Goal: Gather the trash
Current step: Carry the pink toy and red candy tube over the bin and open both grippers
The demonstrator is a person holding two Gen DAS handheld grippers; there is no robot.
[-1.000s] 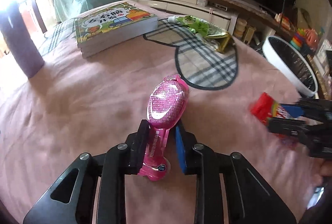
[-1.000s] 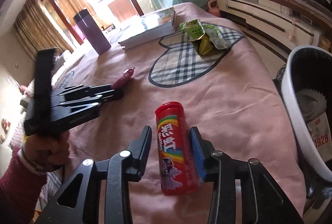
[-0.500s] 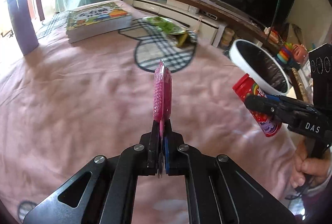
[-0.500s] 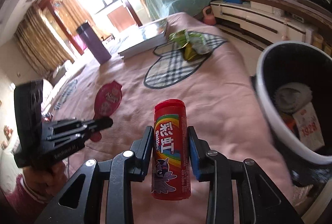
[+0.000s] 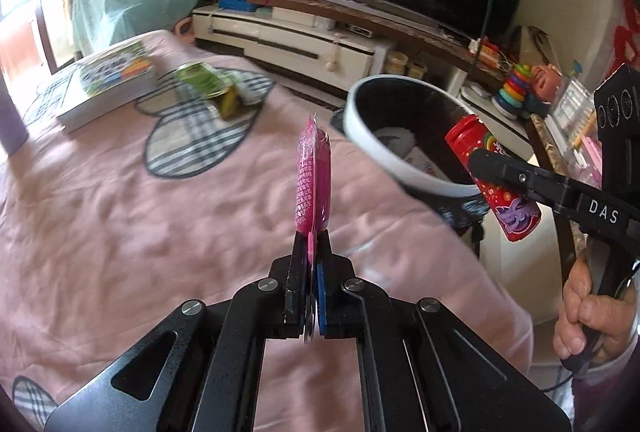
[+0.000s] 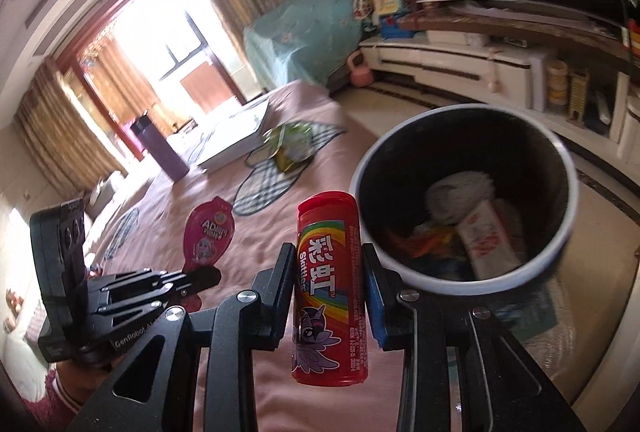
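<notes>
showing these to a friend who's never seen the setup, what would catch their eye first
Likely the red candy tube, upright and clamped in the right hand-held gripper, close to the white-rimmed trash bin beside the bed. Next, the pink wrapper, pinched edge-on in the left hand-held gripper above the pink bedspread.

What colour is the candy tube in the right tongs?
Red, with a rainbow stripe and a purple pony; the candy tube shows best in the right wrist view.
</notes>
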